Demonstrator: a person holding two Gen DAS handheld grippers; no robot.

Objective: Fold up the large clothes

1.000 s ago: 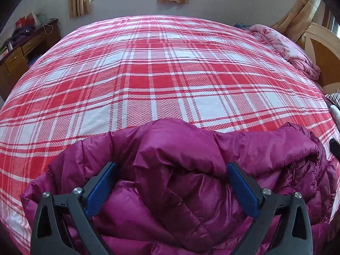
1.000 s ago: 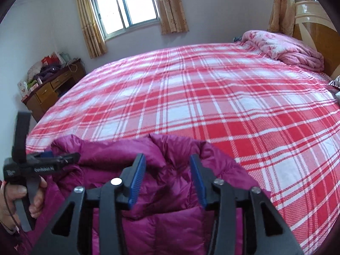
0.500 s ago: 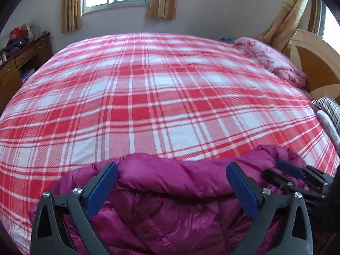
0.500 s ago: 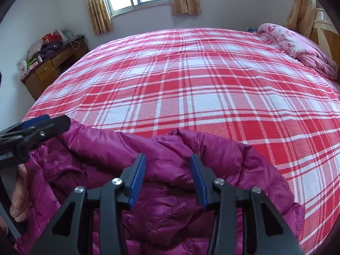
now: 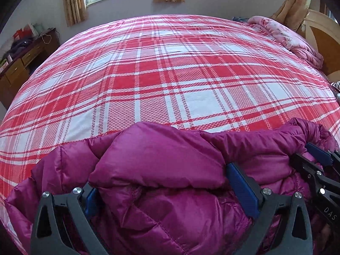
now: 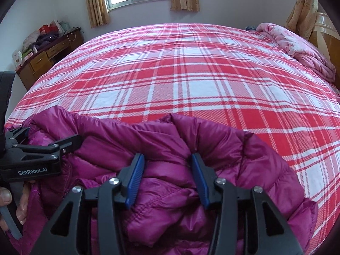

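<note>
A magenta puffer jacket (image 5: 159, 153) lies bunched at the near edge of a red and white plaid bed (image 5: 170, 74). My left gripper (image 5: 161, 178) stands wide open over it, with a thick fold bulging between its blue pads. In the right wrist view the jacket (image 6: 244, 159) is pinched between the pads of my right gripper (image 6: 167, 156), whose jaws are easing open a little. The right gripper (image 5: 318, 159) also shows at the right edge of the left wrist view, on the jacket's rim. The left gripper (image 6: 50, 135) reaches in from the left.
A pink quilt (image 6: 297, 48) is heaped at the far right by the wooden headboard (image 5: 323, 42). A cluttered wooden desk (image 6: 46, 57) stands at the far left under the window. A person's hand (image 6: 8, 201) holds the left gripper's handle.
Both grippers have come down toward the bed. The fold that stood high between the left jaws has sunk and flattened. The right gripper has come into the left wrist view.
</note>
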